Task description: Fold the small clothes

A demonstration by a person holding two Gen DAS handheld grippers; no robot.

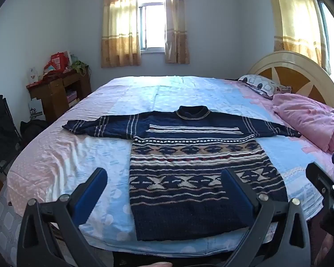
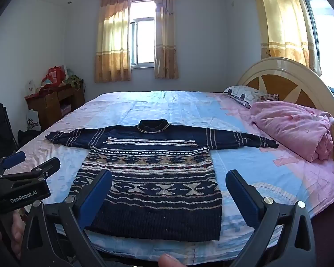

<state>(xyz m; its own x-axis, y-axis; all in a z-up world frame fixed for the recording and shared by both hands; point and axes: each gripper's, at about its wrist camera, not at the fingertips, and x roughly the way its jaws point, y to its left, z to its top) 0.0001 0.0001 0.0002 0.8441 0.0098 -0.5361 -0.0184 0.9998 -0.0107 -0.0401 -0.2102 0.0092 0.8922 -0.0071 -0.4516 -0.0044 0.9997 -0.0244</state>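
A navy patterned sweater (image 1: 189, 166) lies spread flat, front up, on a bed (image 1: 82, 155) covered with a pale blue and pink sheet, its hem toward the near edge and its collar toward the far side, both sleeves stretched straight out to either side. The left gripper (image 1: 165, 183) hovers above the near edge of the bed, angled downward, its blue-padded fingers spread wide apart with nothing between the pads; through the gap the lower left part of the sweater shows. The right gripper (image 2: 168, 187) hangs beside it, likewise tilted down and spread wide, holding nothing, framing the lower right part of the garment. Neither touches the knit. In the right wrist view the left gripper's black body appears at the left margin. A crumpled pink blanket (image 2: 294, 129) sits heaped near the curved cream and brown headboard (image 2: 285, 82) on the right, with a patterned pillow (image 2: 245, 95) just behind it. Yellow curtains (image 2: 113, 42) flank a bright window (image 2: 143, 37) on the far wall, and a dark wooden desk (image 2: 53, 102) cluttered with red packages stands in the left corner
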